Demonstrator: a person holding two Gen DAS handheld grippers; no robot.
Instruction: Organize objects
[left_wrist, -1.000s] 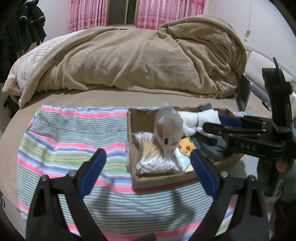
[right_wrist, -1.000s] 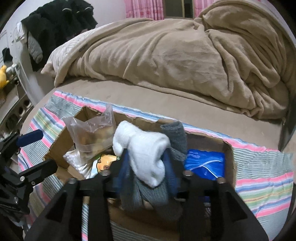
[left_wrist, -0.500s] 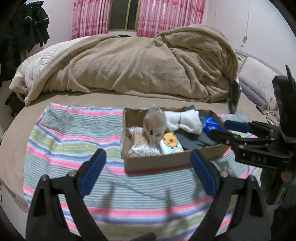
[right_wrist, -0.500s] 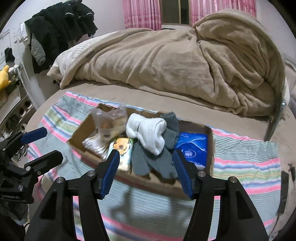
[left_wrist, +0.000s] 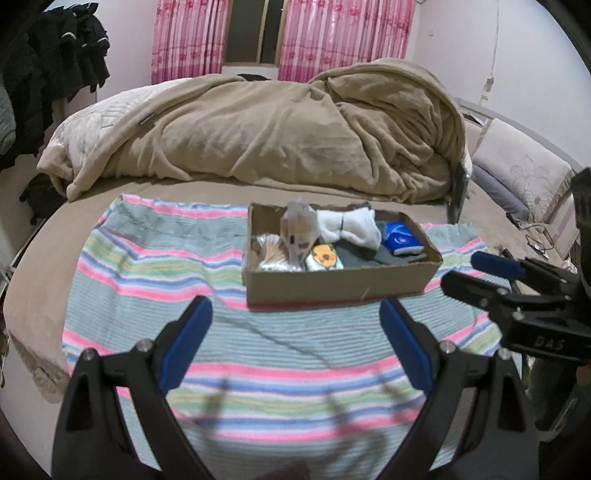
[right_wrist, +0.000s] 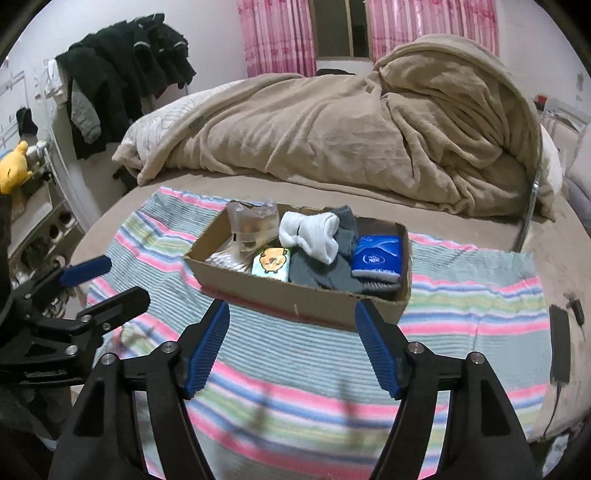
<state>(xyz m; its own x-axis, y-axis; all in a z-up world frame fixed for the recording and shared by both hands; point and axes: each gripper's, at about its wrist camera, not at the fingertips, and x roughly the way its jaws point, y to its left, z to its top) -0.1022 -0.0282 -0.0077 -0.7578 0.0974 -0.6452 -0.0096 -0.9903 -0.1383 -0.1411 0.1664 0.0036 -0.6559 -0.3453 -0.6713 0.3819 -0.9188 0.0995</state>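
The left gripper (left_wrist: 295, 325) stands wide, holding nothing; the right gripper (right_wrist: 291, 332) is opening, empty, both short of the brown cardboard box (right_wrist: 295, 295)

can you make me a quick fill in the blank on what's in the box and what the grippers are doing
1. The white socks lie inside the cardboard ____.
2. The box stands on a ____ towel.
3. Between the opening jaws of the right gripper there is ____.
4. The blue packet lies at the box's ____ end in both views.

Missing words: box; striped; nothing; right
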